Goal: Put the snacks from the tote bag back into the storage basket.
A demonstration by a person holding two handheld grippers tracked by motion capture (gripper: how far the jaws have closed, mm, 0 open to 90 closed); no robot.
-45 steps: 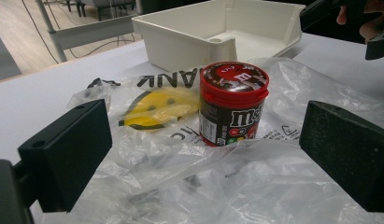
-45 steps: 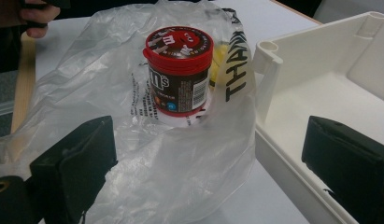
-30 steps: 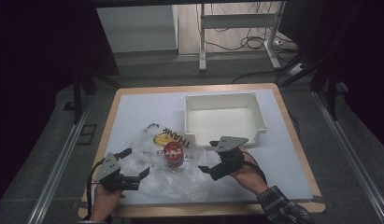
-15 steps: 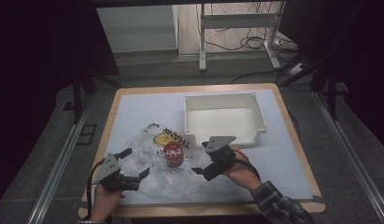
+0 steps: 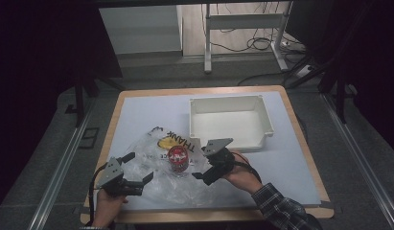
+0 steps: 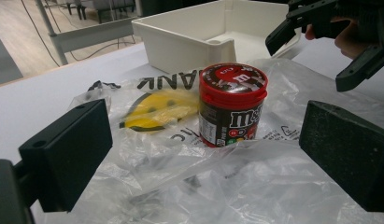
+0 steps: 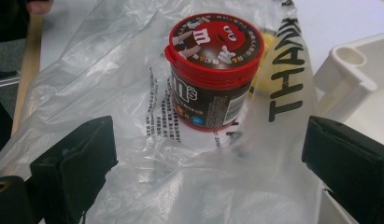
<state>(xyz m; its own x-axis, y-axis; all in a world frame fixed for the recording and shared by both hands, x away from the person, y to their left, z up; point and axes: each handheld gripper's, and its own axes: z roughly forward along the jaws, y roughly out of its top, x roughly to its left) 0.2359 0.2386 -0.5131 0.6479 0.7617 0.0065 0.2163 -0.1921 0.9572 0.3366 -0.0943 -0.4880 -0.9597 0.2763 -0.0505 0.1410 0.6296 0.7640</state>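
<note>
The candy jar (image 5: pixel 178 158), a small dark tub with a red lid, stands upright on a clear plastic bag (image 5: pixel 158 177) that lies spread and crumpled over the near left part of the surface (image 5: pixel 137 110). The bag bears a yellow smiley face and black lettering on the part that reaches toward the middle of the surface; the jar sits on top of the film, not inside it, as far as the gripper views show. In the left gripper view the jar (image 6: pixel 231 105) is upright between and beyond the two black pads, with its lid closed; in the right gripper view the jar (image 7: pixel 212 70) shows the same way, seen more from above.

The right claw (image 5: pixel 204 167) hovers just beside the jar on its right, above the bag's edge, its jaws spread wide and holding nothing. The left claw (image 5: pixel 134 171) sits over the bag's near left part, close to the near edge of the surface, also wide open and empty; it is a little farther from the jar than the right one. Neither claw touches the jar.

A white plastic bin (image 5: pixel 229 122) stands at the far right part of the surface, just beyond the right claw; its near left corner is close to the bag's lettered end
</note>
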